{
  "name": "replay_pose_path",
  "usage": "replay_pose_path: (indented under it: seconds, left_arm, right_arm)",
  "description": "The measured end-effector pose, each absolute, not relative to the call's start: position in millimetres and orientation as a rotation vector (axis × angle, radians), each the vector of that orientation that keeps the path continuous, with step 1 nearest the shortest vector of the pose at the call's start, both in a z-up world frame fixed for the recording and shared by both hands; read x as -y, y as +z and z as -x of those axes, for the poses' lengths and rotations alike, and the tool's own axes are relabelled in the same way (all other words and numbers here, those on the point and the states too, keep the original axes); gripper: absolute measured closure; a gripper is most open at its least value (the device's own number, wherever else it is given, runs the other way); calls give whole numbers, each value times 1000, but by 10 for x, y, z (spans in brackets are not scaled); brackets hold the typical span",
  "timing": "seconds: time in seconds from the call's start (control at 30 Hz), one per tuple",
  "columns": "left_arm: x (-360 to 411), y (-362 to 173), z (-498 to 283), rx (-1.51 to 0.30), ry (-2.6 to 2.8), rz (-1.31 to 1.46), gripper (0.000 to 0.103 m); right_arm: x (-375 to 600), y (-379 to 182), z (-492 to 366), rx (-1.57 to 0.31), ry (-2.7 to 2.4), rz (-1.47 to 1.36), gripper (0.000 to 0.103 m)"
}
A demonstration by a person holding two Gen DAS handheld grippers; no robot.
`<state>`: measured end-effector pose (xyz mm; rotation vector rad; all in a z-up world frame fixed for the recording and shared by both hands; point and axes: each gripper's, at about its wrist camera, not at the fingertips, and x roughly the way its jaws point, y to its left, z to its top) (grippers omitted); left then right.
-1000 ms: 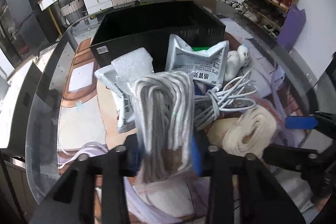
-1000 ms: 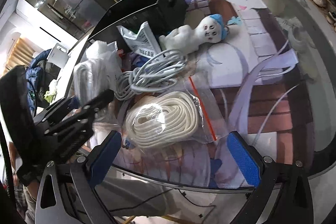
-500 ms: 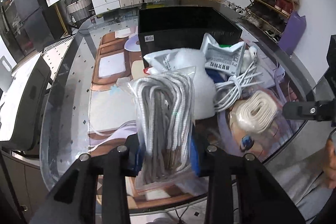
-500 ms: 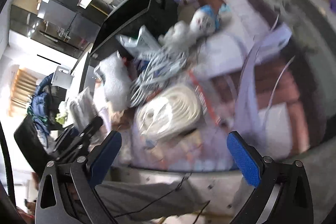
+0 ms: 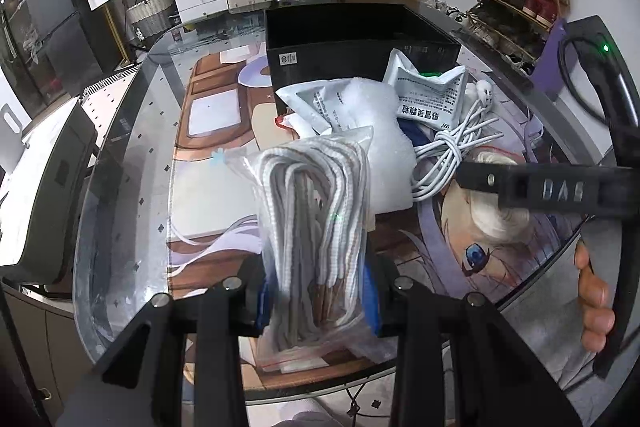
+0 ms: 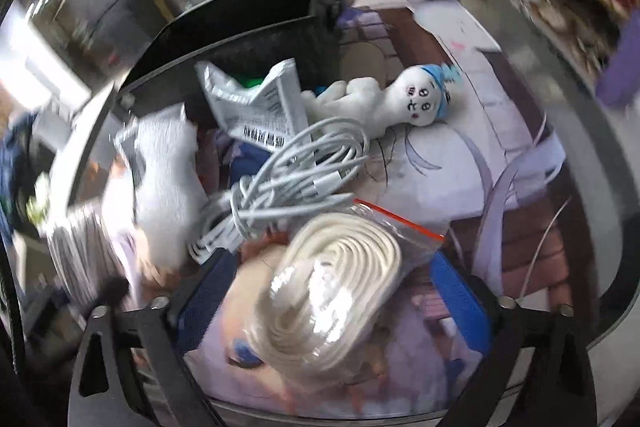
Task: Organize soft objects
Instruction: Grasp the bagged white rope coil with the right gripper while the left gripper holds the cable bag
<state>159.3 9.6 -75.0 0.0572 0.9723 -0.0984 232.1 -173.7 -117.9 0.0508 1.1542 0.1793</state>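
A clear zip bag of grey-white cord hangs upright above the table's near edge, with my left gripper shut on its lower half. My right gripper points steeply down over a zip bag of coiled cream rope. Its jaws are closing, with the bag between the blue pads and a gap showing on both sides. In the left wrist view one of its black fingers crosses over that coil. A black box stands open behind the pile.
The pile holds a white cable bundle, a white plush doll with a blue cap, grey foil sachets and a white foam pouch. A printed mat lies under the glass tabletop. A hand grips the right tool.
My left gripper has drawn back from the pile with the cord bag. My right gripper has swung in over the cream rope bag, tilted further down, and its jaws have narrowed.
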Motion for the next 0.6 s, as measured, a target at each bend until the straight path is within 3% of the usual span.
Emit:
replay_pose_path:
  seconds: [0.07, 0.17, 0.37, 0.47, 0.53, 0.6]
  left_arm:
    - [-103, -774, -1589, -979, -99, -53, 69]
    - [-63, -820, -1588, -988, -112, -75, 69]
    - [84, -909, -1698, -1012, -153, -99, 68]
    - [59, -944, -1728, -1030, -154, -74, 62]
    - [37, -975, -1709, -1042, -150, -55, 45]
    - [44, -1004, -1658, -1018, -128, -74, 36]
  right_arm:
    - [1769, -1157, -2236, -1135, 189, 12, 34]
    - [1849, -1110, -2162, -1119, 303, 61, 56]
    - [1900, -1124, -2047, -1096, 430, 110, 59]
    - [1874, -1105, -2007, -1079, 415, 156, 58]
    - [1837, -1126, -2007, -1083, 420, 156, 56]
    - [1805, -1134, -1971, -1089, 432, 149, 54]
